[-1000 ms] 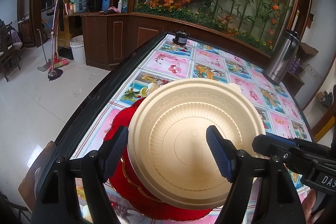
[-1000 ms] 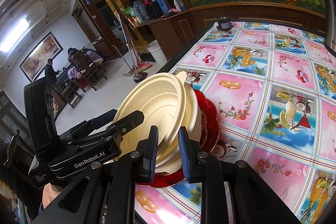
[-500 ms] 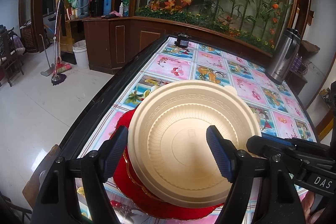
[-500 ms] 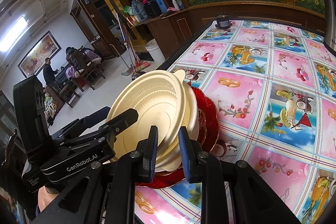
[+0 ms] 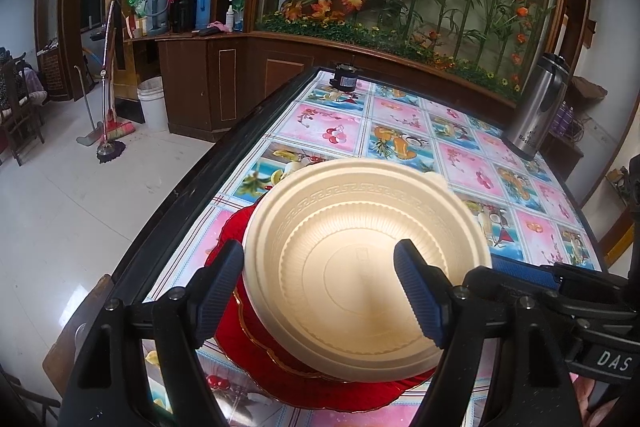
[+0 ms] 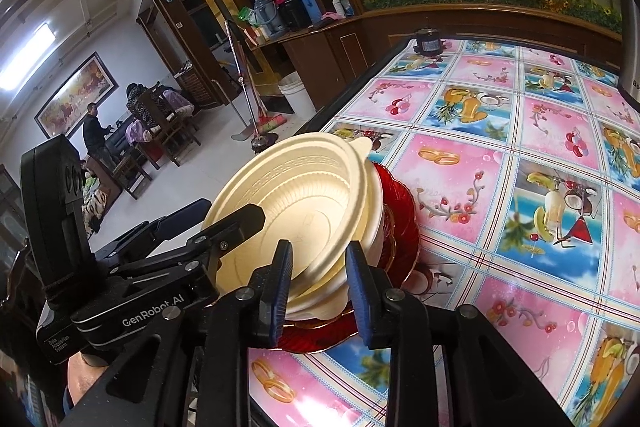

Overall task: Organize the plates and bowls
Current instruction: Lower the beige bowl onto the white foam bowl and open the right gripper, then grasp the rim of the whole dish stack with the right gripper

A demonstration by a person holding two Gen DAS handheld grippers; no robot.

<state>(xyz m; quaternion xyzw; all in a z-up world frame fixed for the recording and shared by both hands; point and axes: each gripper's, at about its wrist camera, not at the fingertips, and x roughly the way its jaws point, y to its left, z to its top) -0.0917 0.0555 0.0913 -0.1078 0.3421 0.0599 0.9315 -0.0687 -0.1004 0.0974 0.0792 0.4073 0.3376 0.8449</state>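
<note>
Your right gripper [image 6: 318, 281] has eased off the bowl [image 6: 296, 219] rim — jaws opening — leaving it nested; your left gripper [image 5: 318, 291] hangs open, steadying nothing.

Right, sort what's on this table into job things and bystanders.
Job: cream ribbed disposable bowls, nested; red scalloped glass plates beneath them.

Lying about: tall stainless-steel flask; small black motor-like object at the far table edge; fruit-print tablecloth.
</note>
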